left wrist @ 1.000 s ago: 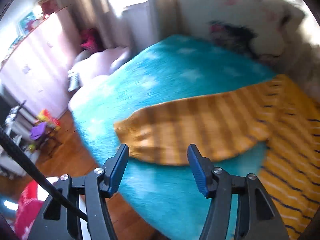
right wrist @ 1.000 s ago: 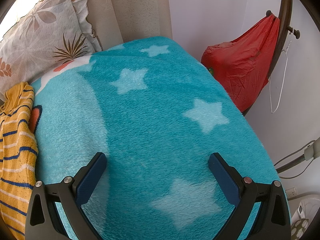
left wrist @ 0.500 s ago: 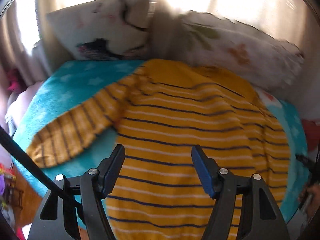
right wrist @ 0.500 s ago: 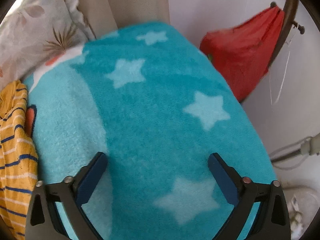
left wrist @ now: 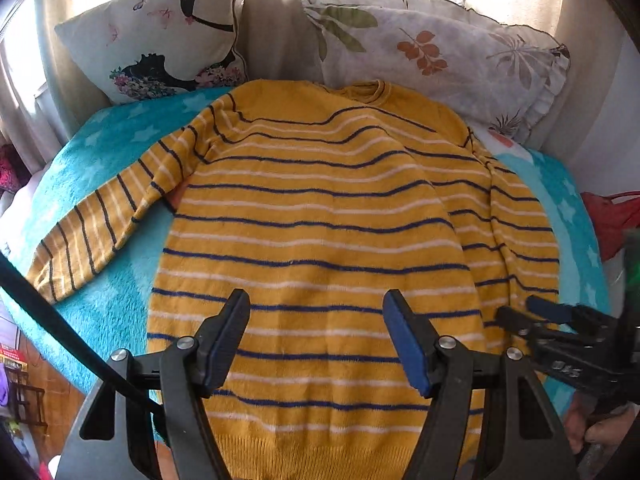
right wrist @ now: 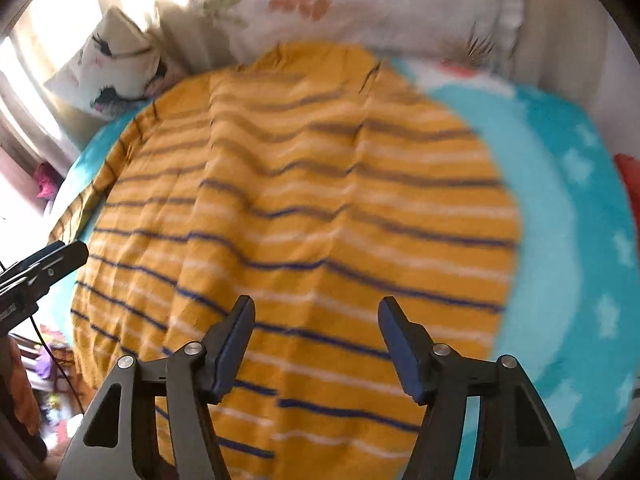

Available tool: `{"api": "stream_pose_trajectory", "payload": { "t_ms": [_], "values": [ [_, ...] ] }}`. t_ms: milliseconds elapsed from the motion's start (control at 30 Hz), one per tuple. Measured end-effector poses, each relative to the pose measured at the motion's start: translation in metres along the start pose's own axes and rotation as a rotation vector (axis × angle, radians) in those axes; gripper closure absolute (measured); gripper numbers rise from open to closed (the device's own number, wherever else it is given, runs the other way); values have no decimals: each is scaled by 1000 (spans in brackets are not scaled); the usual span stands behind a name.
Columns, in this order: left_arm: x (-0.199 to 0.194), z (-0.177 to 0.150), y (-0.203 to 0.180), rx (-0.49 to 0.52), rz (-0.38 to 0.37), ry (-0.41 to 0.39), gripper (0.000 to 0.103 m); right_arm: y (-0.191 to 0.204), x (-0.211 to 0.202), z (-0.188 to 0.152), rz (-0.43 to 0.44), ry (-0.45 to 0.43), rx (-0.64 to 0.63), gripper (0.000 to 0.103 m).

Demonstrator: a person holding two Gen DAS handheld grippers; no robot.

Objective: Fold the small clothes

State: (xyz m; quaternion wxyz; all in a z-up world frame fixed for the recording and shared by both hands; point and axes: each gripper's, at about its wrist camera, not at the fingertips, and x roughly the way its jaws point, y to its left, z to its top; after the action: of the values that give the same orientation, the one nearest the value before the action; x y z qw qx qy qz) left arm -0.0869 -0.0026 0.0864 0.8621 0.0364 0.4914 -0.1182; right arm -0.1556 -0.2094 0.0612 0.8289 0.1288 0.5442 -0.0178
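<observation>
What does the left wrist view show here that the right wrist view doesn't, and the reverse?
Left wrist only: the sweater's spread sleeve in full, the neckline, and the right gripper from the side. Right wrist only: the left gripper at its edge, and more bare blanket. Both: the yellow striped sweater lying flat, both pillows, open jaws above it.

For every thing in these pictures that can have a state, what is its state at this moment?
Sweater: spread flat on the blanket, not folded.
Left sleeve: stretched out to the side.
Right sleeve: lying along the body.
Left tool: open, holding nothing, above the hem.
Right tool: open, holding nothing, above the sweater.
Blanket: spread under the sweater.
Pillows: leaning at the head of the bed.
</observation>
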Motion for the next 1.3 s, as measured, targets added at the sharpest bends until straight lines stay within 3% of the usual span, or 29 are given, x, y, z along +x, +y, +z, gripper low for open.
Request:
{"api": "stream_pose_trajectory", "payload": {
  "t_ms": [100, 133, 233, 267, 400, 500, 567, 633, 733, 900, 1100, 1300],
  "values": [
    [1, -3, 5, -14, 7, 15, 35, 1, 13, -2, -49, 33, -16, 43],
    [1, -3, 8, -25, 12, 19, 35, -1, 12, -2, -63, 30, -26, 50],
    [1, -3, 15, -43, 16, 21, 35, -16, 1, 3, -48, 15, -15, 90],
    [0, -2, 16, -50, 16, 19, 35, -25, -7, 9, -41, 1, 20, 99],
    [-2, 1, 13, -50, 17, 2, 35, -87, -45, 33, -220, -107, 149, 99],
    [1, 3, 8, -41, 15, 3, 35, -149, -67, 48, -472, -173, 291, 99],
    [4, 4, 6, -37, 12, 13, 35, -178, -70, 56, -644, -155, 345, 83],
    [7, 5, 3, -32, 19, 17, 35, -205, -84, 48, -566, -156, 423, 76],
    [13, 5, 1, -35, 21, 29, 35, -201, -91, 31, -487, -175, 425, 51],
    [18, 7, -8, -24, 10, 42, 35, -163, -66, 3, -397, -104, 371, 50],
    [20, 5, -32, 38, -11, 48, 35, -102, -44, -4, -495, -47, 178, 48],
    [17, 1, -45, 77, -18, 48, 35, -63, -44, -6, -588, -64, 29, 41]
  ]
}}
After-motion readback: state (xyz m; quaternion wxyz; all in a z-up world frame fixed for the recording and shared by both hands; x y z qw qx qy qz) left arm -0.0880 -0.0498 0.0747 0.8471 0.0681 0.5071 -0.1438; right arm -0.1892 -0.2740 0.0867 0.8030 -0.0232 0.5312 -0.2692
